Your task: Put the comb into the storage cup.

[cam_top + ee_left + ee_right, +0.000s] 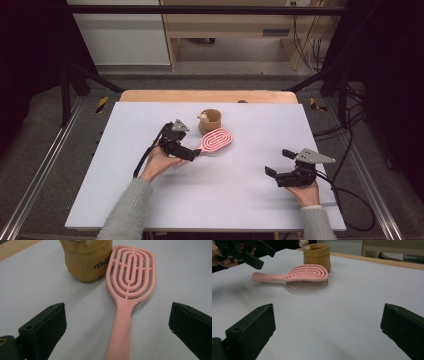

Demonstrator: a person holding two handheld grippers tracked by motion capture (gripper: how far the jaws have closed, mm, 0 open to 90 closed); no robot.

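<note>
**Hairbrush lying on white bench as open left gripper closes in on its handle**

Hairbrush [216, 141], pink and oval-headed, is lying bristles down near the middle of the white bench [150, 200] in the high view, its head resting just beside a small tan fabric pouch [211, 121] with a little figure poking out of the top. The left gripper [192, 154], held in a person's left hand [160, 162], is sitting at the handle end of the brush, while the right gripper [278, 161], held in the right hand [306, 190], is hovering well apart at the right side of the bench, its fingers spread and holding nothing.

In the left gripper view, the brush [127, 297] is running straight up the middle, the handle passing between the two black fingers [43, 327], which are standing wide open on either side without touching it. The pouch [86, 261] is standing behind the brush head, touching or very nearly touching its edge.

In the right gripper view, that gripper's own fingers [252, 331] are gaping wide over bare bench. Farther off, the brush [304, 275] is lying side-on in front of the pouch [317, 256], and the left gripper [258, 256] is poised just above the tip of the handle, with its fingers parted.
</note>
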